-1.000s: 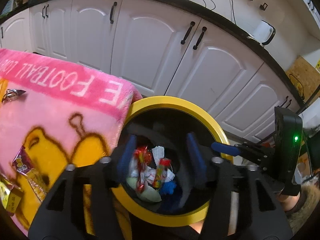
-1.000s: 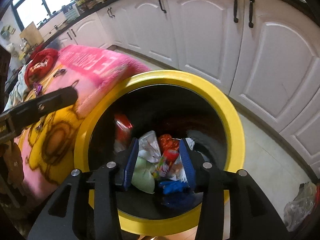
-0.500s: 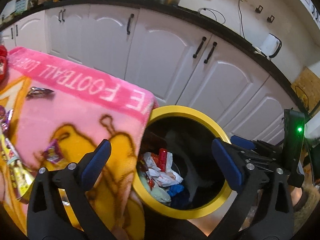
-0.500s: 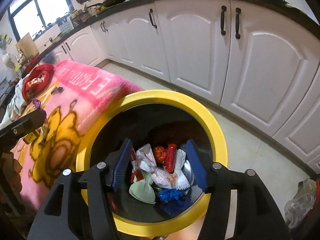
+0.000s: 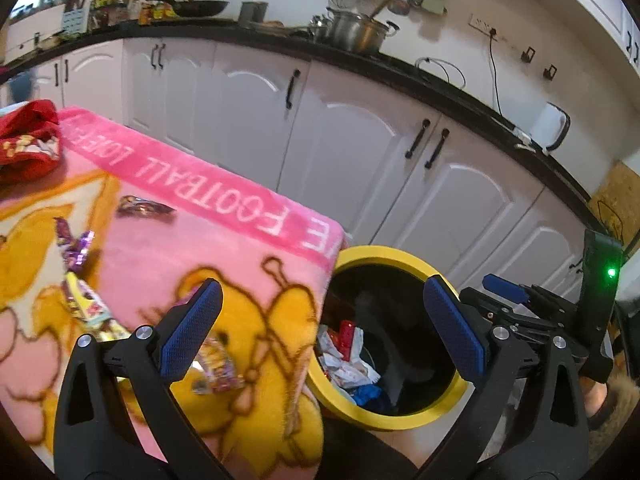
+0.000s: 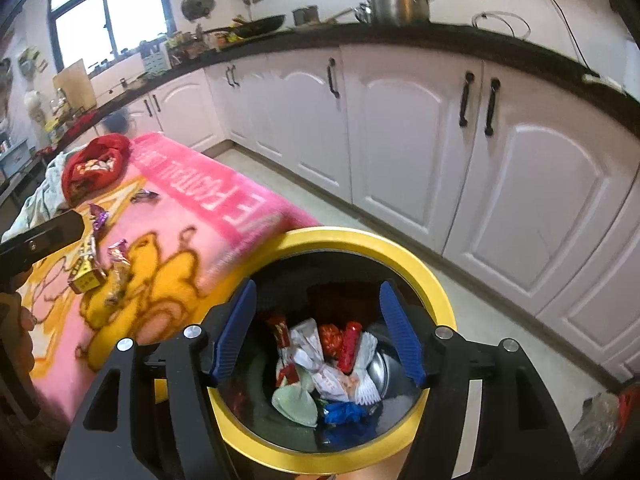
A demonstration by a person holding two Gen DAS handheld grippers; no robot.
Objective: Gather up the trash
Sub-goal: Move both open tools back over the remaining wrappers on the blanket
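- The left tool has its jaws spread wide and holds nothing. It hangs over the near edge of the pink blanket, likely so it can go for another wrapper.
- The right tool hangs directly above the bin's mouth with its jaws opening and nothing between them, so anything let go here would fall into the bin.
- The yellow-rimmed bin stands on the floor, pressed against the blanket's right edge, which keeps the carry from blanket to bin short. Crumpled wrappers lie heaped at its bottom.
- More trash is still left on the blanket: a purple wrapper far left, a small yellow box and other candy wrappers near the left tool.
- A red cloth sits at the blanket's far end; it looks like no trash.
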